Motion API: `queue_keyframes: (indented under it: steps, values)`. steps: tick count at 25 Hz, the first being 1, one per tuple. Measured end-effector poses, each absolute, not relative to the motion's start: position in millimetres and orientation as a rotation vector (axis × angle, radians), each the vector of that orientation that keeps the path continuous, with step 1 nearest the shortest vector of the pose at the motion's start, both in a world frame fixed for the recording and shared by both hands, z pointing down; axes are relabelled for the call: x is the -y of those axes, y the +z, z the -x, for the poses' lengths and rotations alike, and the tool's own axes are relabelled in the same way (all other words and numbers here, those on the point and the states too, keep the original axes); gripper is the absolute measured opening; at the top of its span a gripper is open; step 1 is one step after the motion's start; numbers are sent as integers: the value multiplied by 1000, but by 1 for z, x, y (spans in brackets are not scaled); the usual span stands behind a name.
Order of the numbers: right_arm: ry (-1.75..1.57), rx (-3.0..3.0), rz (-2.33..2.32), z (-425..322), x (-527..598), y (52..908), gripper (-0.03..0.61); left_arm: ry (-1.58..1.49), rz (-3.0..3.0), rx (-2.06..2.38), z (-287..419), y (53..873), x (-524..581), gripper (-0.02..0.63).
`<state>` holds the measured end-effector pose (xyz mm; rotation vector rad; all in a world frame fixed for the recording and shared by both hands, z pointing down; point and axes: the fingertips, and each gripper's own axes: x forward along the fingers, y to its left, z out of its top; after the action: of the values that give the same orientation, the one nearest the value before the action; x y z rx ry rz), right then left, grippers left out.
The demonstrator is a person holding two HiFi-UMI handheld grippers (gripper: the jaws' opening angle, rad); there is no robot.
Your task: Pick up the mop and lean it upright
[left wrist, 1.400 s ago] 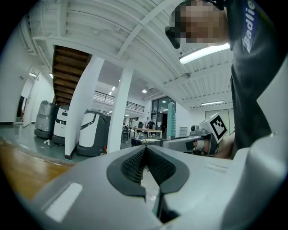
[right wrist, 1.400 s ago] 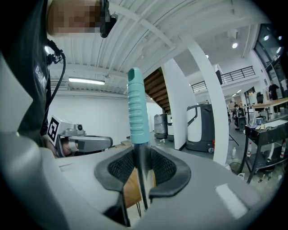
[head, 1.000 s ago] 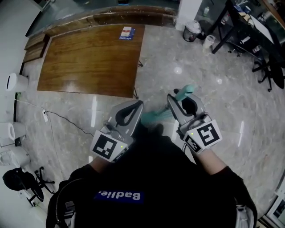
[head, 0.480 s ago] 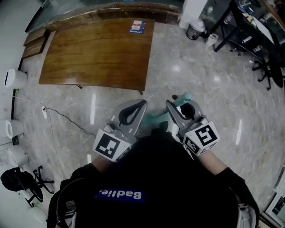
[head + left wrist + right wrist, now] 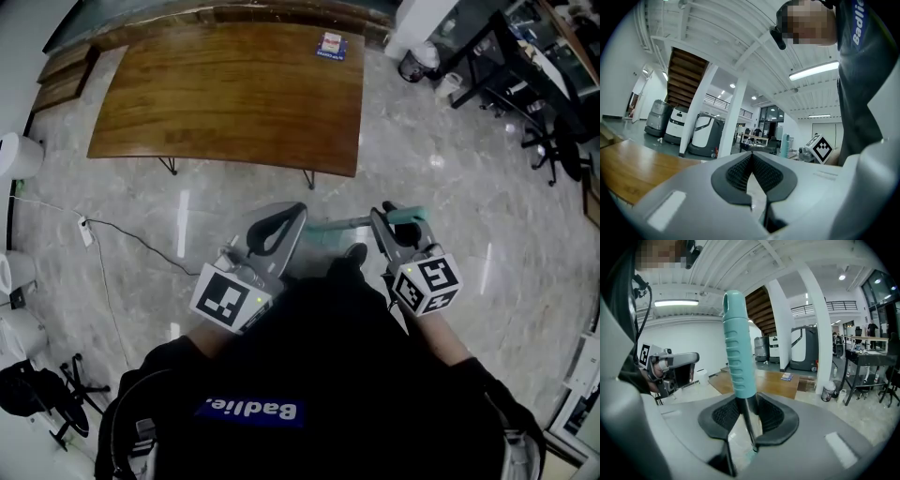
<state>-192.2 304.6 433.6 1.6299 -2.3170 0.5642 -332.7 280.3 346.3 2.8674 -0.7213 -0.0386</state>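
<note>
The mop has a teal ribbed handle (image 5: 737, 348) on a thin dark pole. My right gripper (image 5: 747, 401) is shut on the pole just below that handle, which rises upright between the pads. In the head view the right gripper (image 5: 398, 223) holds the handle (image 5: 409, 216), and the pole (image 5: 337, 224) runs left toward my body, which hides the mop head. My left gripper (image 5: 286, 217) hovers to the left of the pole, apart from it. Its jaws (image 5: 751, 157) are shut with the tips touching and nothing between them.
A large wooden table (image 5: 225, 94) stands ahead on thin legs, with a small booklet (image 5: 332, 45) at its far right corner. A bin (image 5: 419, 61) and black desks with chairs (image 5: 534, 94) are at the upper right. A cable (image 5: 122, 239) lies on the marble floor at left.
Both grippers have shifted together, the right one still holding the mop. The table now lies further right in the head view, and the teal mop head has dropped out of sight.
</note>
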Motion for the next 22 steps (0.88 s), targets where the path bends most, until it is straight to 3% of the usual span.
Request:
queue_keyframes:
  steps: [6, 22]
  values:
    - [575, 2373, -1546, 262, -273, 432, 104, -71, -2825, 808, 393, 342, -277, 20]
    - [785, 2556, -1011, 398, -197, 479, 117, 68, -2657, 1280, 477, 347, -229, 20]
